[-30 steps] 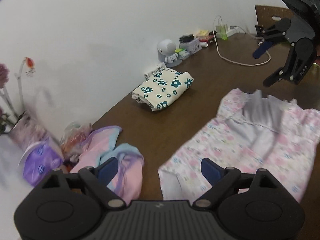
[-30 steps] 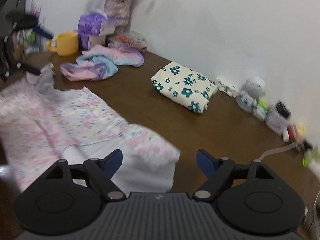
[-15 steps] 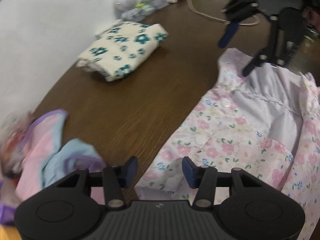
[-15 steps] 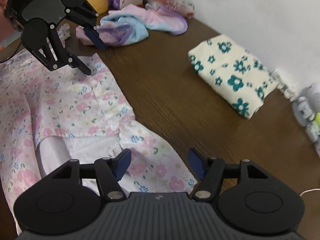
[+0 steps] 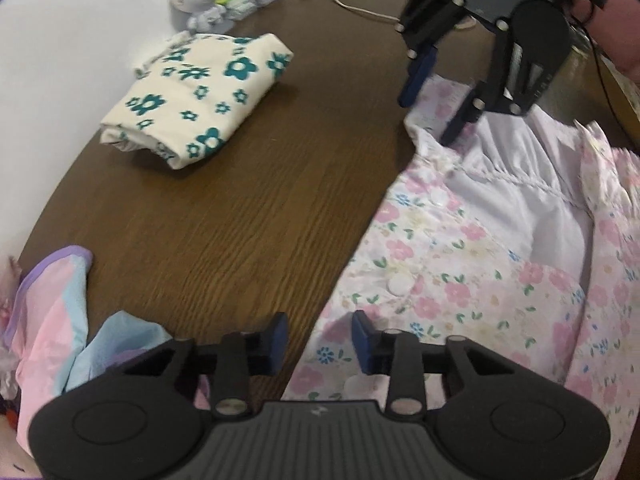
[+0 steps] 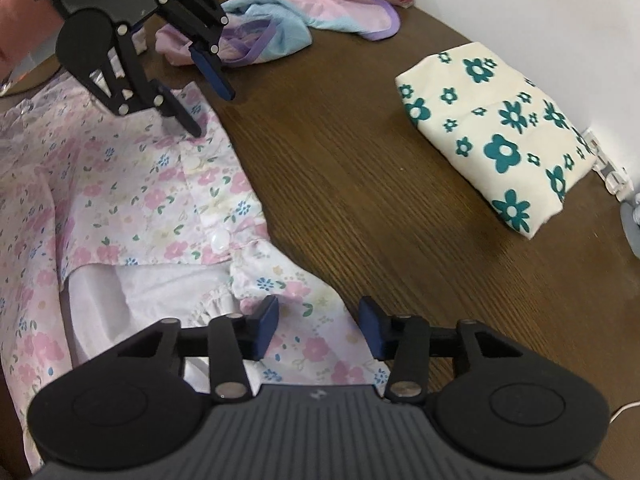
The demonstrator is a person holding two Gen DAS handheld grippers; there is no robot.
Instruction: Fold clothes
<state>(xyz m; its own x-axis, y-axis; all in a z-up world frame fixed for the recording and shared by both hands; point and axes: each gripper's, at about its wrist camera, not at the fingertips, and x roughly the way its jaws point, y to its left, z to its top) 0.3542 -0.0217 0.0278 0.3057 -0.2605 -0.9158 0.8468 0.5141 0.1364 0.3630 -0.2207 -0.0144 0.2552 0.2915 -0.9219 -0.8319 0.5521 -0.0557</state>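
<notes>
Pink floral garment (image 5: pixel 472 280) lies spread on the brown table (image 5: pixel 248 216), unbuttoned side up, white lining showing at the open neck. I have both grippers pointed steeply down over its far edge, one at each end.

Left gripper (image 5: pixel 320 338): jaws partly open and closing. The garment's corner lies under and between the fingers; the pads are not pressing on cloth that I can see. From the right wrist view this same gripper (image 6: pixel 210 100) straddles the edge, one finger over the fabric, one over bare wood.

Right gripper (image 6: pixel 318 326): jaws partly open and closing, the ruffled corner of the garment (image 6: pixel 132 208) between them, no pinch visible. From the left wrist view it (image 5: pixel 434 108) sits at the far corner, one fingertip on or just above the cloth; contact I cannot tell.

Folded cream cloth with teal flowers (image 5: pixel 196 100) rests apart on the table near the wall. A pink, blue and purple bundle (image 6: pixel 288 20) lies crumpled beyond the left gripper.
</notes>
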